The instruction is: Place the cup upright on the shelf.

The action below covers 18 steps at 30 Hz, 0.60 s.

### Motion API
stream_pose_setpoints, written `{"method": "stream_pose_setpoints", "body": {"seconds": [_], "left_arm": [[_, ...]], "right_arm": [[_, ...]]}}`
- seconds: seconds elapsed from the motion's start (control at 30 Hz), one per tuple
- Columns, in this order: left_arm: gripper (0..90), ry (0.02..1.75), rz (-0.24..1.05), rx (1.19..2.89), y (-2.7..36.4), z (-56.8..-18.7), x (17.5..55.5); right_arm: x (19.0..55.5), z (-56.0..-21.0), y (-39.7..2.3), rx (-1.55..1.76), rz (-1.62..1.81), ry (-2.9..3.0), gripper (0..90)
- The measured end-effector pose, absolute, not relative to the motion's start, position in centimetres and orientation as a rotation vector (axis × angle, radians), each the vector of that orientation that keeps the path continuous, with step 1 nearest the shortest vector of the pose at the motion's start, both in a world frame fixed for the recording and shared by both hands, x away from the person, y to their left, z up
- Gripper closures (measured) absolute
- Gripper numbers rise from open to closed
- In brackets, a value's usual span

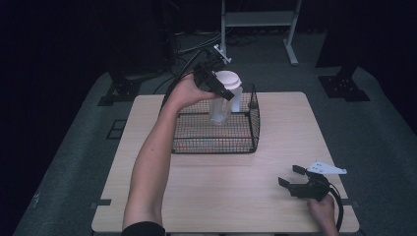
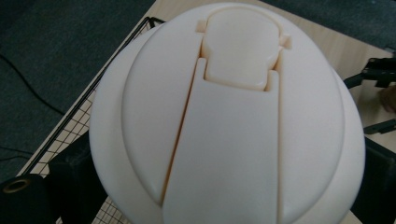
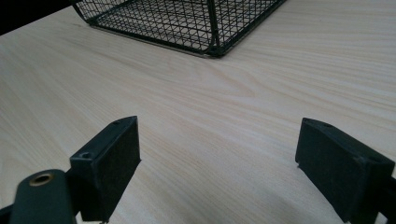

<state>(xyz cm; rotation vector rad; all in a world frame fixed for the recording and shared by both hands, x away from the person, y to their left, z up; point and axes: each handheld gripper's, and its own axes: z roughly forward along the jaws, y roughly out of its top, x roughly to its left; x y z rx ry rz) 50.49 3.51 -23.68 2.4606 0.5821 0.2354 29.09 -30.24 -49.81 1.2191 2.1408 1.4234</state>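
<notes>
A clear plastic bottle [image 1: 221, 105] with a cream flip-top lid [image 1: 227, 79] hangs upright over the black wire basket [image 1: 253, 120] at the table's far middle. My left gripper [image 1: 220, 88] is shut on the bottle just under the lid, coming in from the left. From the left gripper view the lid [image 2: 233, 116] looms close, seen from above, with black jaws at either side of it. My right gripper [image 1: 290, 176] rests low near the table's front right corner, open with nothing between its fingers [image 3: 114, 158].
The light wooden table [image 1: 206, 187] has bare room in front of the basket [image 3: 187, 23]. Black cables trail off the far edge behind the basket. A white metal frame [image 1: 258, 19] stands on the dark floor beyond.
</notes>
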Motion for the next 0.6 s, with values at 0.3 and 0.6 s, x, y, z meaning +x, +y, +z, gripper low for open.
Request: {"method": "stream_pose_setpoints", "body": {"seconds": [0.3,0.6], "left_arm": [[5.6,0.642,0.203,2.466,3.7,-26.1,51.8],[5.6,0.701,0.186,2.470,4.1,-28.6,52.6]], "right_arm": [[29.1,-49.8,-30.3,1.222,1.427,2.137,12.9],[29.1,-49.8,-30.3,1.220,1.434,2.134,12.9]]}}
